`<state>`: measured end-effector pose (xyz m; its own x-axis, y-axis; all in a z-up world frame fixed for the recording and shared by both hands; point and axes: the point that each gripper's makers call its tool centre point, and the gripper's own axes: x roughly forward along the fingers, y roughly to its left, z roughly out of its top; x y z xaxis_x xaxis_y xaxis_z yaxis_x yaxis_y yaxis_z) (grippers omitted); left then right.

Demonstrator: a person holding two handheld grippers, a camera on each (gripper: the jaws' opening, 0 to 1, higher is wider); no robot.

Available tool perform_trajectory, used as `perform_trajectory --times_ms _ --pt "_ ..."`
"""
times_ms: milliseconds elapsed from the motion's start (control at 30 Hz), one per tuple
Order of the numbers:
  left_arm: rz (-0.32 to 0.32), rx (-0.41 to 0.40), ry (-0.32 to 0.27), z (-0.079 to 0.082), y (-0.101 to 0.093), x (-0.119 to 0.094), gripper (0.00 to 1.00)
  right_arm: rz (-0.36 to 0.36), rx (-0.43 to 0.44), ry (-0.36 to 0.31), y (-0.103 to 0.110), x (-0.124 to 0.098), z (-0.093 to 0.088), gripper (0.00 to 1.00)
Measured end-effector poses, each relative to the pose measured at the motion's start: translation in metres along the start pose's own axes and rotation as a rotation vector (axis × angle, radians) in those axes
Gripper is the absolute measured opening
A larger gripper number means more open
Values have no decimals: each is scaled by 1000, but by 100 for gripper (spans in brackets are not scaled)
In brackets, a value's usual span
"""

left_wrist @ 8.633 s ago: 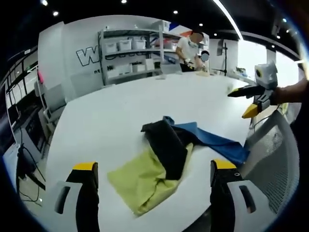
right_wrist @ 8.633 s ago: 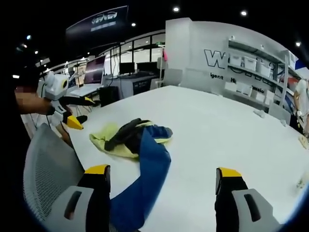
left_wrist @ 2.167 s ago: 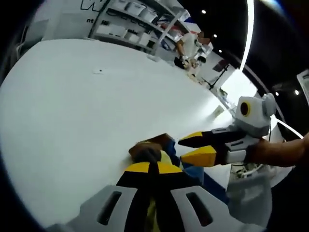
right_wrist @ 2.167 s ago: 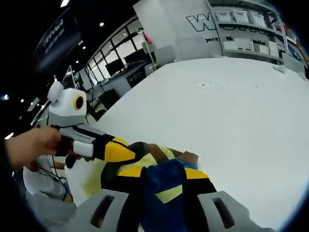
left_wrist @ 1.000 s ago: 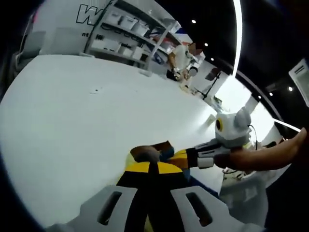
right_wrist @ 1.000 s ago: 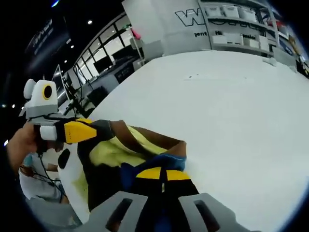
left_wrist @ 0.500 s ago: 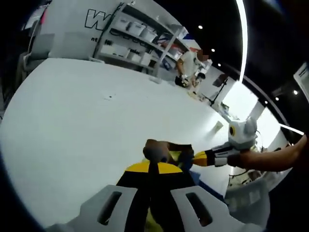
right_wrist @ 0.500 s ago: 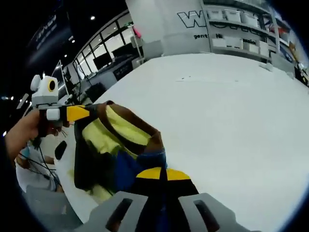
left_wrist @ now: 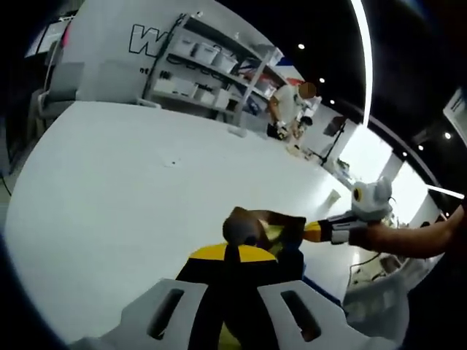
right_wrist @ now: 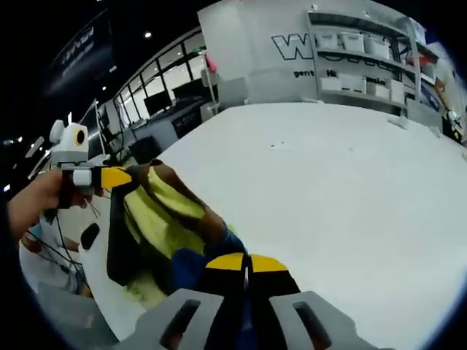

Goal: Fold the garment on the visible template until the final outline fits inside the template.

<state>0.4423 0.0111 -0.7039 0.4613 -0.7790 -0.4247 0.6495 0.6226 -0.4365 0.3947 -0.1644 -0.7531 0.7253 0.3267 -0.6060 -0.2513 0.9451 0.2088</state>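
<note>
The garment (right_wrist: 157,219), yellow with black and blue parts, hangs above the white table (right_wrist: 350,182), stretched between both grippers. In the right gripper view my right gripper (right_wrist: 246,259) is shut on its blue and brown end. The left gripper (right_wrist: 120,176), held by a hand, pinches the other end at the left. In the left gripper view my left gripper (left_wrist: 230,250) is shut on a bunched brown and yellow fold of the garment (left_wrist: 252,226). The right gripper (left_wrist: 315,232) reaches in from the right and grips the same cloth.
Shelves with white bins (left_wrist: 211,55) stand beyond the table's far edge, and a person (left_wrist: 288,106) works at the table's far side. A grey mesh chair (left_wrist: 379,306) sits at the near right. A small dark speck (left_wrist: 173,163) lies on the table top.
Both grippers, open at first, have shut on the garment. Over the last second they lifted it off the table and drew apart, stretching the cloth between them.
</note>
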Motion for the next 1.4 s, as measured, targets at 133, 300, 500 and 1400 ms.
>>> perform_trajectory --times_ms 133,300,500,1400 --pt "2 7 -15 8 0 -3 0 1 4 -34 -3 -3 12 0" --pt "2 19 -32 15 -4 -7 0 4 11 -73 -1 -10 27 0" --pt "2 45 -51 19 -11 -17 0 31 4 -107 5 -22 38 0" --pt "-6 86 -34 9 -20 -27 0 46 19 -56 11 -8 3 10"
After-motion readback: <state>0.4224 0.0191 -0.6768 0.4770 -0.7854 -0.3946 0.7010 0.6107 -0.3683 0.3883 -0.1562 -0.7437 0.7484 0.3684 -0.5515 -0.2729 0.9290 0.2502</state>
